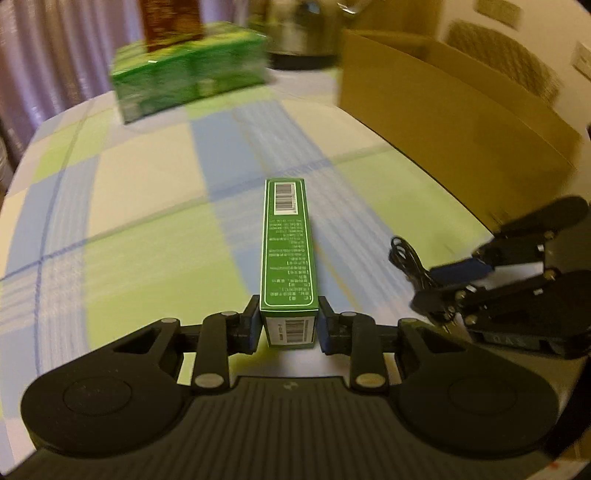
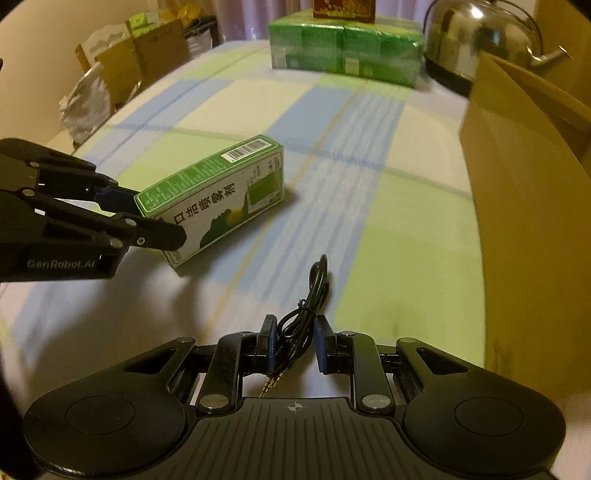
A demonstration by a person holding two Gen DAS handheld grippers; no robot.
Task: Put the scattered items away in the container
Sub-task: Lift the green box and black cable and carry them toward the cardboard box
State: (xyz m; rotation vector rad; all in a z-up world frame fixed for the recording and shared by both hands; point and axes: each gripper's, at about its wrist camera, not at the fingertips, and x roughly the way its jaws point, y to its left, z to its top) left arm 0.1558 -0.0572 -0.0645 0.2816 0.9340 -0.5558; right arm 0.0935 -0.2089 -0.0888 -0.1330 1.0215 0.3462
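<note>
The left claw point(image 1: 289, 325) clamps the green oral-spray box point(image 1: 288, 243) by its near end and the right claw point(image 2: 294, 341) pinches the coiled black audio cable point(image 2: 308, 302), both just above the checked surface point(image 2: 369, 155), ready for the cardboard box point(image 2: 524, 206) alongside.

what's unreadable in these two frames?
- Cardboard box interior: both views, hidden by its near wall.
- Brown item atop the green pack: cut off by the top edge.
- Print on the green carton top: left wrist, too small.
- Kettle: left wrist, blurred.
</note>
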